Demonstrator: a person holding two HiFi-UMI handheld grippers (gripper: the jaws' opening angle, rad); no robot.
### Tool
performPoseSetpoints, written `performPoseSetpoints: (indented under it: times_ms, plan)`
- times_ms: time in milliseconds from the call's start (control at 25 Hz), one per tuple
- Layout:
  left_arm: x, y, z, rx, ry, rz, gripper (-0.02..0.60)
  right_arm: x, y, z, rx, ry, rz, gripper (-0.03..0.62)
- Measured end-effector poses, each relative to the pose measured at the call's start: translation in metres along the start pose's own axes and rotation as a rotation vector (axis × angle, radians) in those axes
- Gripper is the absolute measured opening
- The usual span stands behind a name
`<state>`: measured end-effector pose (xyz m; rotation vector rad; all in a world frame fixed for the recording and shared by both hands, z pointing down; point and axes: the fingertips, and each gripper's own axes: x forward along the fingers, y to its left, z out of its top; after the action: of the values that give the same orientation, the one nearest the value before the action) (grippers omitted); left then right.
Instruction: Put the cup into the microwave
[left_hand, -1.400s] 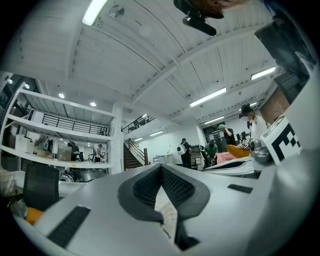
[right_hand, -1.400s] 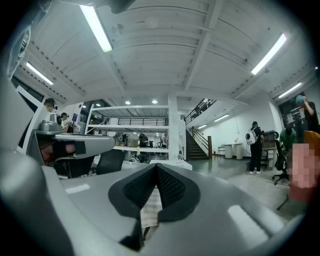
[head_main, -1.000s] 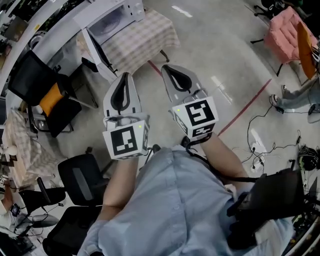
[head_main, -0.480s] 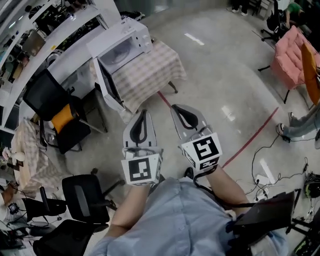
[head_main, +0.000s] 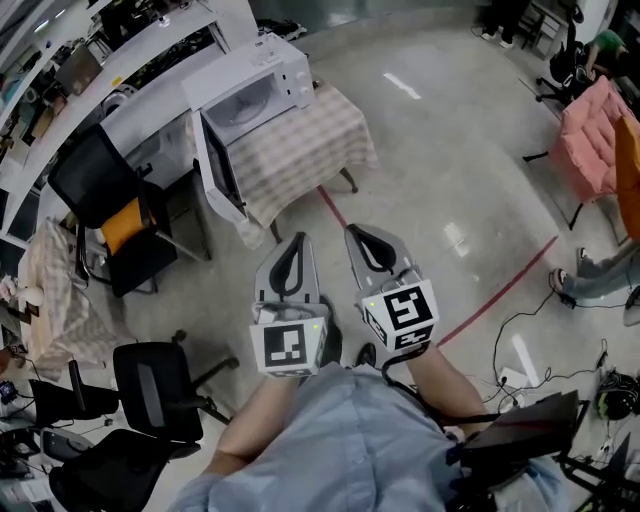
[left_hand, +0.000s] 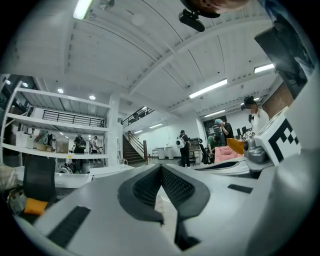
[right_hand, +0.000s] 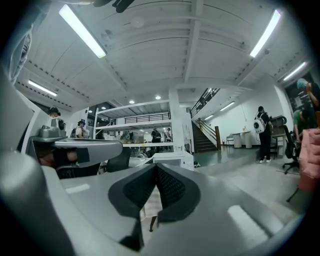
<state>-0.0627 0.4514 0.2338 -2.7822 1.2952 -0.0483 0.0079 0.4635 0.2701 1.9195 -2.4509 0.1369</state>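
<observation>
Microwave (head_main: 255, 92): farthest item, fuller note last; nearer items first.

Person: light blue shirt (head_main: 345, 440), woven, buttoned. Both forearms are stretched forward and held level, close together, side by side.

Left claw (head_main: 297, 241): grey moulded plastic, its two curved fingers enclosing a teardrop gap. The dark ribbed pads (left_hand: 172, 185) are pressed together at the tips with nothing between them. A cube with a black-and-white square marker (head_main: 288, 346) sits at its rear.

Right claw (head_main: 354, 232): same build, just beside the left one. Its pads (right_hand: 170, 187) likewise meet at the tips and pinch nothing. Its marker cube (head_main: 400, 312) is tilted a little outward.

Floor (head_main: 450, 130): grey, glossy, crossed by a red line (head_main: 500, 288).

Counter (head_main: 315, 150): small, draped in a pale checked cloth, well ahead of both claw tips.

Microwave, in full: a white, boxy case standing on the far left part of the counter. Its door (head_main: 221, 170) is swung wide open, hanging out past the counter's left edge. Both claws point towards it, well apart from it.
</observation>
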Motion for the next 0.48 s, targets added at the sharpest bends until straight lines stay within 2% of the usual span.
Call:
performPoseSetpoints:
  times_ms: [320, 480]
  plan:
    - [0.048, 0.016, -0.010, -0.041, -0.008, -0.034, 0.008, 0.049, -0.028, -0.007, -0.036, 0.067, -0.050, 0.002]
    - [0.080, 0.033, -0.011, -0.057, -0.014, -0.045, 0.008, 0.084, -0.037, -0.005, -0.033, 0.072, -0.040, 0.002]
